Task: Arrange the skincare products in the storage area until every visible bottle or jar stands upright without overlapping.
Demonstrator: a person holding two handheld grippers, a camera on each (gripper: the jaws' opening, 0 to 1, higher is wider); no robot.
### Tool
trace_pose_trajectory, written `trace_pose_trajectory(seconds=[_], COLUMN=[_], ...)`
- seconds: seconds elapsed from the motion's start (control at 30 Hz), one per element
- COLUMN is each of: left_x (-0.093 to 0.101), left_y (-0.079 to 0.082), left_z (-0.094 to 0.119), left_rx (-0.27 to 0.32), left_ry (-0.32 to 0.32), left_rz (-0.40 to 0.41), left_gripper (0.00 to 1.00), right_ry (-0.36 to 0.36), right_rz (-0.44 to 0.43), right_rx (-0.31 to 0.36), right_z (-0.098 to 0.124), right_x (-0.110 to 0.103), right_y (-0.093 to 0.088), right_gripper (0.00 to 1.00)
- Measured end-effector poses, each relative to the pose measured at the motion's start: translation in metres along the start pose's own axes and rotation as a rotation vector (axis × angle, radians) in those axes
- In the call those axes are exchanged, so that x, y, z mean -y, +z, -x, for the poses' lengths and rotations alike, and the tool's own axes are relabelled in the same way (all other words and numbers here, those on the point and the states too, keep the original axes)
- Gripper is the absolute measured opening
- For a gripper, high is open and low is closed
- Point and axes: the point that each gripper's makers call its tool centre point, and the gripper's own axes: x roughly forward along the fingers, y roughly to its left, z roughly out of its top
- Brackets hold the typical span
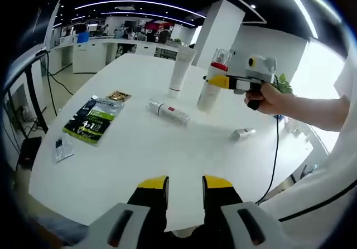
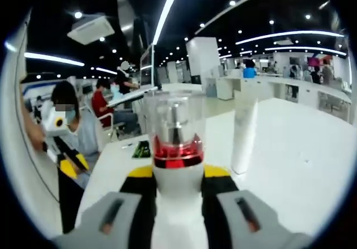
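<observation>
Open-plan office: desks (image 2: 290, 87), seated workers (image 2: 103, 107).

No legible text — the green-and-black packet (image 1: 93, 119) and the lying white bottle (image 1: 168, 112) carry printing, but too small and blurred to read.

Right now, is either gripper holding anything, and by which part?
Right gripper grips the upright pump bottle by its white upper body, just under the red collar. Left gripper holds nothing.
</observation>
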Motion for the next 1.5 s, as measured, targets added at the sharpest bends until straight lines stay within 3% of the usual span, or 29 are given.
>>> trace_pose_trajectory(seconds=[0.2,0.43,0.63,0.77,0.97,1.17,1.5], left_x=[-0.009,-0.016,-0.019,-0.017,-0.013,-0.015,-0.018], left_y=[-0.002,-0.005,-0.006,-0.002,-0.012,-0.008,-0.021], left_z=[0.009,0.018,0.020,0.016,0.012,0.013,0.018], left_rx=[0.007,-0.004,-0.034,-0.007,-0.056,-0.054,-0.079], left_ry=[0.035,0.061,0.058,0.042,0.011,0.001,-0.001], left_rz=[0.023,0.030,0.009,0.003,-0.034,-0.055,-0.061], left_gripper=[0.25,0.25,0.24,0.24,0.24,0.24,0.24], right_ry=[-0.061,-0.108,-0.132,-0.133,-0.131,-0.119,-0.116], right_rz=[0.032,0.037,0.039,0.038,0.062,0.061,0.049], right_rx=[-0.013,0.007,0.009,0.005,-0.025,0.004,0.049], right_z=[-0.004,-0.005,-0.005,-0.005,-0.012,-0.021,-0.029], right_x=[0.033,0.055,0.064,0.067,0.078,0.085,0.100], right_y=[0.004,0.007,0.001,-0.003,-0.013,-0.012,-0.014], right_gripper=[0.28,0.28,0.28,0.28,0.28,0.28,0.28])
